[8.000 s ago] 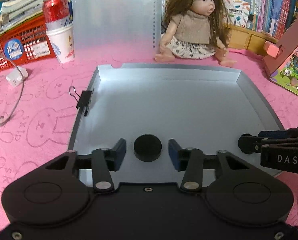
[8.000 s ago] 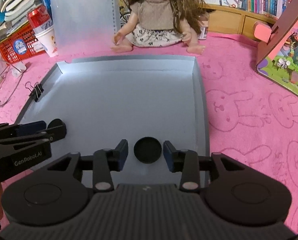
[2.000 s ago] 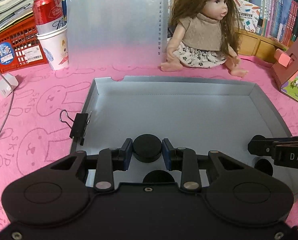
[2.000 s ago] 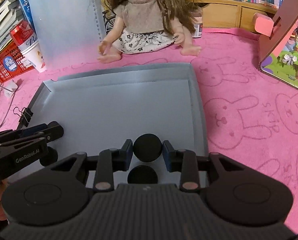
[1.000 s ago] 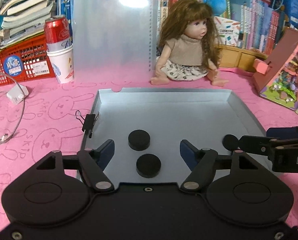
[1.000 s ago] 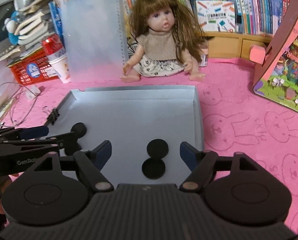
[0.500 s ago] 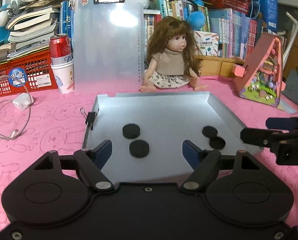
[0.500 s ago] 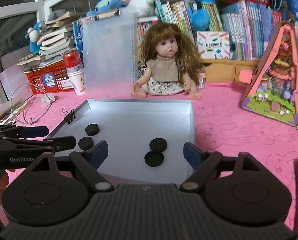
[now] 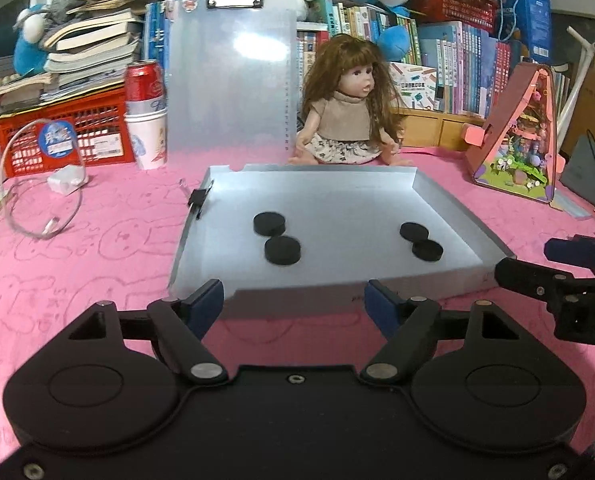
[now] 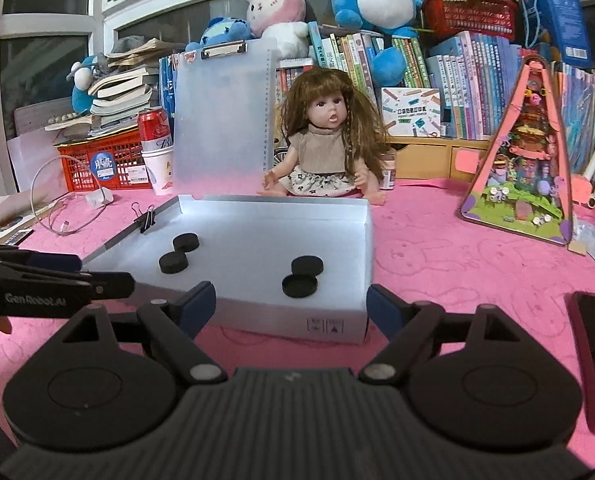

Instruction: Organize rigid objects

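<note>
Both tongs stand wide open with nothing between their blue pads. Left gripper (image 9: 293, 304) fills the bottom of the left wrist view, its fingers spread just short of the near wall of the tray (image 9: 437, 284); the right gripper (image 10: 289, 306) sits likewise at the bottom of the right wrist view, and its side shows at the right edge of the left view.

Going left to right in the left wrist view: a red crate (image 9: 61, 132) at the left edge, a white cable (image 9: 37, 208) on the pink cloth (image 9: 97, 248), a can (image 9: 144, 80) standing in a paper cup (image 9: 147, 140), and a clipboard (image 9: 229, 76) upright behind the tray. A binder clip (image 9: 197, 200) grips the tray's left wall. Inside the tray lie four black discs in two pairs: left pair (image 9: 275, 236) left of centre, touching or nearly so, and right pair (image 9: 421, 240) nearer the right wall, also close together. A doll (image 9: 349, 116) sits behind the tray at upper centre, and a toy house (image 9: 517, 136) stands at the right.
</note>
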`<state>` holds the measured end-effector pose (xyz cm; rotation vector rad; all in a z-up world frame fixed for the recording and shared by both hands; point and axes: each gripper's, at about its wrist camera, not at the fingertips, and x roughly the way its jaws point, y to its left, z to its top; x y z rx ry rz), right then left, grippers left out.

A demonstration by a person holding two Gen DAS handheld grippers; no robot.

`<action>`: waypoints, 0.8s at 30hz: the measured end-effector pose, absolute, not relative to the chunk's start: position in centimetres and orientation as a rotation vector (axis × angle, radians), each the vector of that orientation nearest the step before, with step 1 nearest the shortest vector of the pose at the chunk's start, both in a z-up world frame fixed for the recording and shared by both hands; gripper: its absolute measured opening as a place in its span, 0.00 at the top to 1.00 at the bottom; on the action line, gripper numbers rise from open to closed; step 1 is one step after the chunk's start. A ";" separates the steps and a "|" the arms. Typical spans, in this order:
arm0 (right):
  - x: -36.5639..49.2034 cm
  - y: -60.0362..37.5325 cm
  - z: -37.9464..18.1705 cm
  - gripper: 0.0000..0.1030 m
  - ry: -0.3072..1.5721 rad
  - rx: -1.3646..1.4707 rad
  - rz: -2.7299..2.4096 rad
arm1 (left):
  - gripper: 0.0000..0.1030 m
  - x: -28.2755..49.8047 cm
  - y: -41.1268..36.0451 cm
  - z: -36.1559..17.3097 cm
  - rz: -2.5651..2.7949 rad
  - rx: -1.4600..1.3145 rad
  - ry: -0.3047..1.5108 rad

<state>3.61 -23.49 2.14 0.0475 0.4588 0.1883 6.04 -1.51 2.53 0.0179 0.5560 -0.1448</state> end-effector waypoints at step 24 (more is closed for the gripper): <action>-2.7 -22.6 -2.2 0.27 0.442 -0.071 0.079 | 0.41 -0.1 -0.1 -2.1 0.018 -0.010 0.554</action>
